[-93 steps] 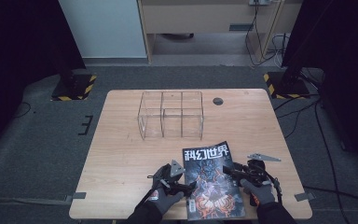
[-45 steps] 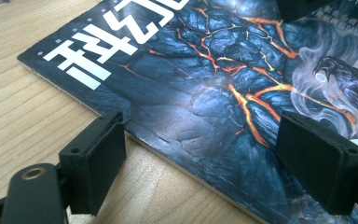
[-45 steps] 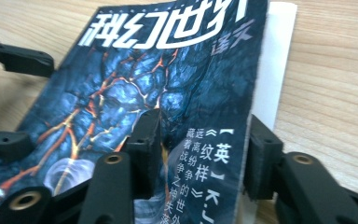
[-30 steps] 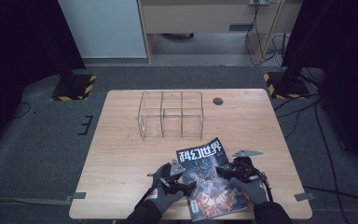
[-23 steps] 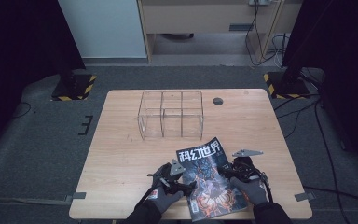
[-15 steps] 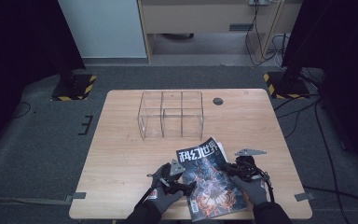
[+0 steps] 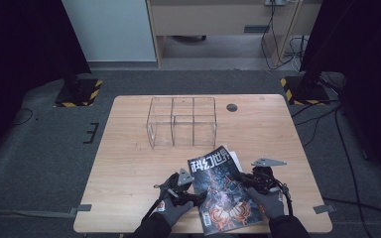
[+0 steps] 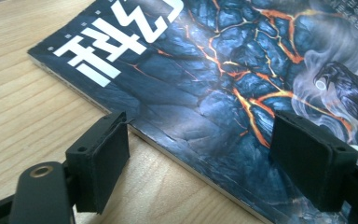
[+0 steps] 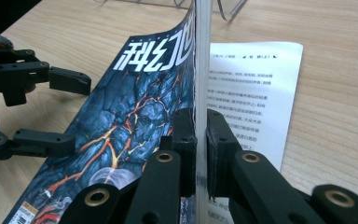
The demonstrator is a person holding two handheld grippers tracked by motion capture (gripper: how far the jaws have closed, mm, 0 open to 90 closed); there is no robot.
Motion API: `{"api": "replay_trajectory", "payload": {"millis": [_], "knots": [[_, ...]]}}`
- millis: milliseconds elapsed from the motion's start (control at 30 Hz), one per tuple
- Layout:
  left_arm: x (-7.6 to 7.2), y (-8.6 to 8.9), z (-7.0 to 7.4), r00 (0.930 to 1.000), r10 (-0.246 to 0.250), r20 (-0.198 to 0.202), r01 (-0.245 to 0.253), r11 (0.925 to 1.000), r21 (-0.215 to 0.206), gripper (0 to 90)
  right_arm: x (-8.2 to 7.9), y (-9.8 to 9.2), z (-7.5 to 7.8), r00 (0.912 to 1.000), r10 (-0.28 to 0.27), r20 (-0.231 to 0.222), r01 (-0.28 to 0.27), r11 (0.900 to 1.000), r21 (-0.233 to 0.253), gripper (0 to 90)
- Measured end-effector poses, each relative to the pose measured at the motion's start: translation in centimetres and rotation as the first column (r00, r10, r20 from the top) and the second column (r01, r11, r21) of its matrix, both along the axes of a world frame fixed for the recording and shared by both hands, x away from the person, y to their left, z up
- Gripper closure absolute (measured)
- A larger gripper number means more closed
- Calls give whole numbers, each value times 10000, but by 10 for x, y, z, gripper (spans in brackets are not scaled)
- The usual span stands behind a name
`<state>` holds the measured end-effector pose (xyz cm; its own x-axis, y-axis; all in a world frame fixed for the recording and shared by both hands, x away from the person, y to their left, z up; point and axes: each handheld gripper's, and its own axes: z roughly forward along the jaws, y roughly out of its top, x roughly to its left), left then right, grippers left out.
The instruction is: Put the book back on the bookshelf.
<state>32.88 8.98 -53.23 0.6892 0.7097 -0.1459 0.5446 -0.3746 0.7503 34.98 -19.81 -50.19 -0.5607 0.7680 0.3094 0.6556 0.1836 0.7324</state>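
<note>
Magazine point(image 7: 221, 188): lies at the near edge of a wooden table point(image 7: 129, 163), between the two grippers; in the left gripper view its spine runs just beside that gripper's jaws.
Cover point(image 8: 242, 60): dark blue, cracked rock veined with orange lava, a smoky bird-like head at one side, large white characters across the top; a small barcode patch sits in a lower corner in the right gripper view.
Pages: a thick sheaf point(image 9: 200, 56) of cover and leaves stands on edge, lifted off the rest; beneath it a white page point(image 9: 256, 88) of small black print lies open and flat.
Right gripper point(image 9: 200, 154): jaws closed tight on the raised sheaf's edge, one pad on the cover side, one on the print side; held by a gloved hand point(image 7: 268, 201).
Left gripper point(image 8: 214, 154): jaws spread wide, holding nothing; one pad sits at the spine over bare wood, the other over the cover.
Rack point(image 7: 181, 121): clear, divided into compartments, stands further back on the table, well apart from the magazine.
Disc point(image 7: 231, 107): small, dark, near the rack's far right corner.
</note>
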Motion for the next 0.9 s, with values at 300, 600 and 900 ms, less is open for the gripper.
{"api": "replay_trajectory", "payload": {"millis": [300, 600, 900], "knots": [[1, 6, 4, 9994, 338, 41, -336, 9987, -379, 187, -7, 2, 9, 9983, 214, 549, -231, 9993, 300, 848], [3, 11, 7, 9982, 608, 9, -605, 9947, -830, 179, -16, 3, 19, 9938, 329, 1059, -402, 9969, 672, 848], [2, 12, 10, 9982, 594, 30, -586, 9915, -1164, 175, -26, 1, 31, 9867, 357, 1587, -534, 9927, 1086, 849]]}}
